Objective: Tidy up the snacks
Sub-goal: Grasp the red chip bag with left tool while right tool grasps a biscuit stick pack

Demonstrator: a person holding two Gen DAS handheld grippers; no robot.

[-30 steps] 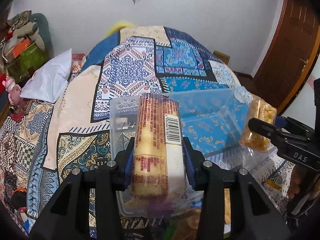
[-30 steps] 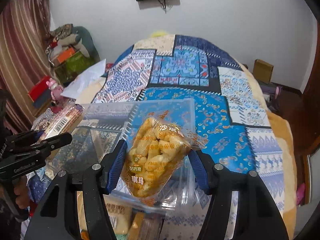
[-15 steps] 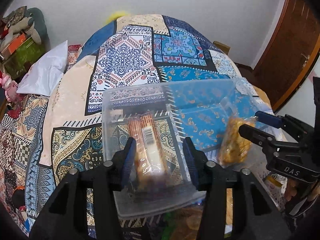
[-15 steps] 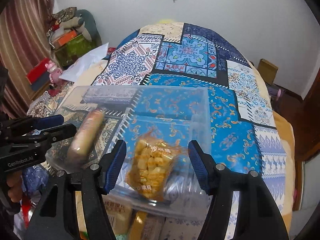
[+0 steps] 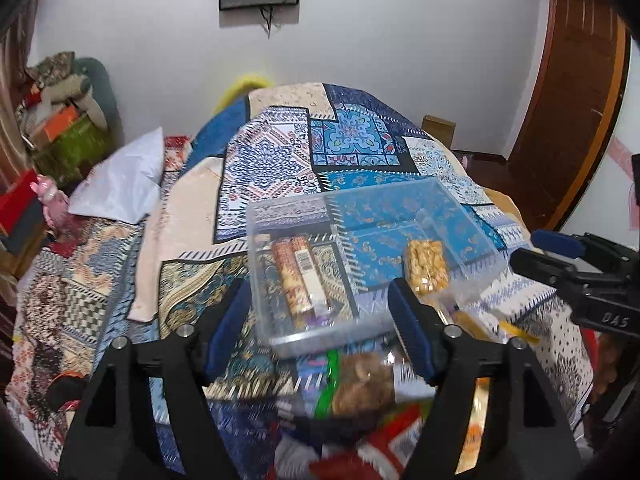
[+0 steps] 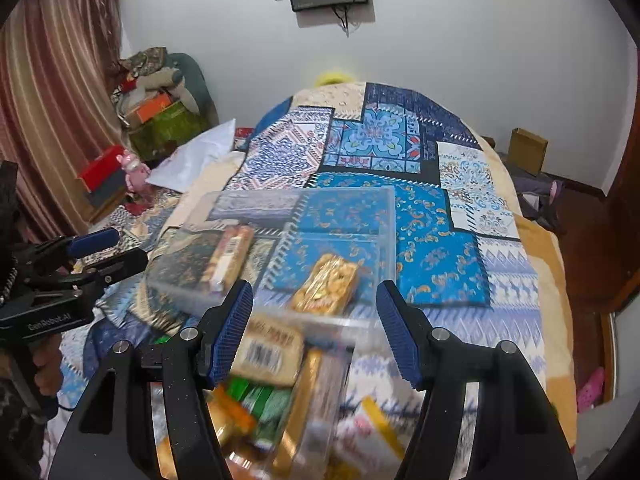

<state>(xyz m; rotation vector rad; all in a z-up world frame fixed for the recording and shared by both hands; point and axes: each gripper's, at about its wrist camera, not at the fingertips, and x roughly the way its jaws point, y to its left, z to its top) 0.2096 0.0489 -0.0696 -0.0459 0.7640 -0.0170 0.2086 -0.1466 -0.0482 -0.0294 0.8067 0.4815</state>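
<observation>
A clear plastic box [image 5: 348, 200] [image 6: 390, 232] sits on the patterned bedspread. Inside it a long biscuit roll [image 5: 298, 280] [image 6: 228, 258] lies on the left and a yellow puffed-snack bag [image 5: 426, 266] [image 6: 326, 284] on the right. My left gripper [image 5: 320, 322] hovers above the box's near edge, its jaws opening with nothing gripped between them. My right gripper [image 6: 314, 326] hangs open over the near right corner, apart from the snack bag. Each gripper shows at the edge of the other's view: the right gripper [image 5: 560, 256], the left gripper [image 6: 100, 252].
A blurred pile of loose snack packets [image 5: 360, 384] [image 6: 272, 372] lies just in front of the box, under both grippers. The bedspread [image 5: 280, 148] stretches away to the wall. A white pillow [image 5: 120, 184] and stacked clutter [image 6: 160, 116] are at the left, a wooden door [image 5: 580, 120] at the right.
Both grippers let go of their packets, which now lie in the box. Both have pulled back and up from the box, and the left jaws have spread wider.
</observation>
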